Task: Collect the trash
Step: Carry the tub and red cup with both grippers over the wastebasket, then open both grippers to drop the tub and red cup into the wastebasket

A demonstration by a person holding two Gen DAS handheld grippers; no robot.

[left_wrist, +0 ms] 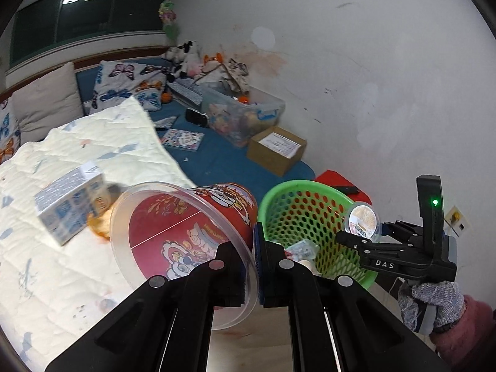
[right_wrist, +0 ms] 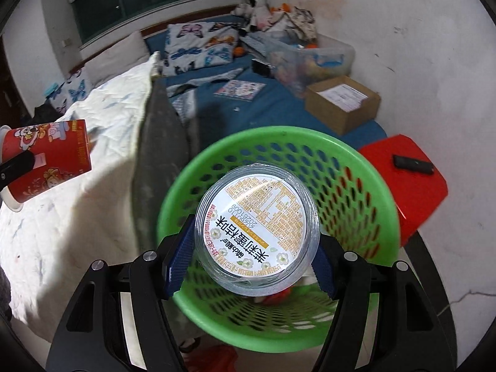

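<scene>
Carton point(left_wrist: 69, 202), boxy printed card, lay at left on quilted bedding point(left_wrist: 46, 279). Left gripper point(left_wrist: 256, 266) pinched the clear rim of a glossy red cup point(left_wrist: 186, 235). Centre-right, perforated green plastic basket point(left_wrist: 313, 214) held scraps. Right gripper point(right_wrist: 256, 248) clasped a round clear tub point(right_wrist: 257, 232) over it.

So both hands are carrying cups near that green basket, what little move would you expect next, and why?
Probably the right tool opens to drop its clear cup. That cup already hangs over the mouth of the green basket, with other trash visible at the bottom. The left tool pinches the rim of the red cup, which looks to be short of the basket, so it would likely follow.
</scene>
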